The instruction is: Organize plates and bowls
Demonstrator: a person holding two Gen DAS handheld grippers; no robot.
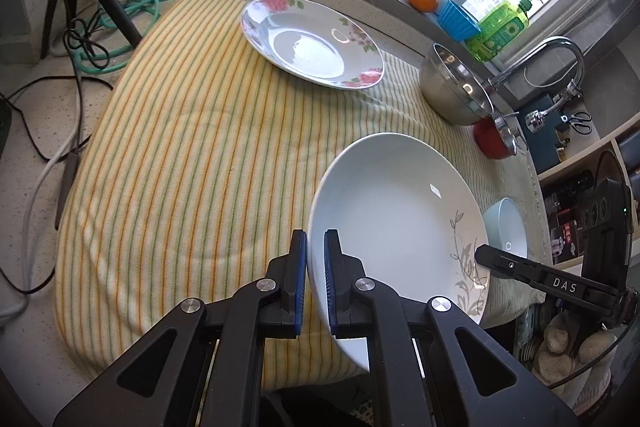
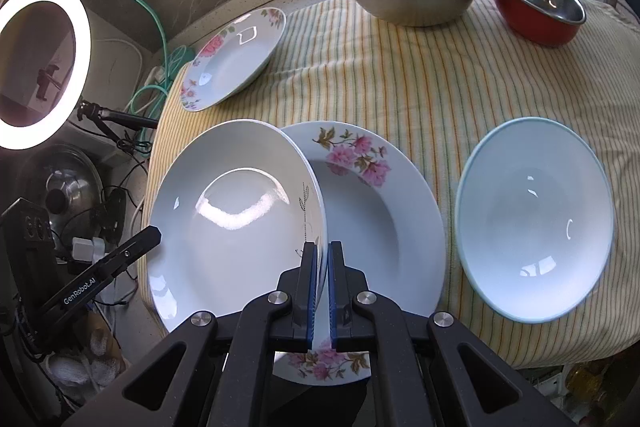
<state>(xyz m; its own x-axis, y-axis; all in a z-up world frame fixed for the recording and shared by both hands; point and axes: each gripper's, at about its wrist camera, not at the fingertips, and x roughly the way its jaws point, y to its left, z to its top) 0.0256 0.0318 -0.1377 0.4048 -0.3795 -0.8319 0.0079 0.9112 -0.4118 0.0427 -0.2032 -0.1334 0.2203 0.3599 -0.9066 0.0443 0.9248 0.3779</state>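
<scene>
Both the left claw (image 1: 315,259) and the right claw (image 2: 324,267) pinch opposite rims of the white plate (image 1: 396,211), held tilted above the striped cloth (image 1: 180,155). Only the right wrist view reveals a pink-flowered plate (image 2: 384,211) beneath it and the pale blue bowl (image 2: 536,219) whole beside it.

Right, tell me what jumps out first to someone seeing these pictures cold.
The white plate held up off the striped cloth, its rim pinched on one side by the left gripper and on the other by the right gripper. Under it lies a rose-patterned plate, with a pale blue bowl to the right. In the right wrist view a glowing ring light stands at far left.
</scene>
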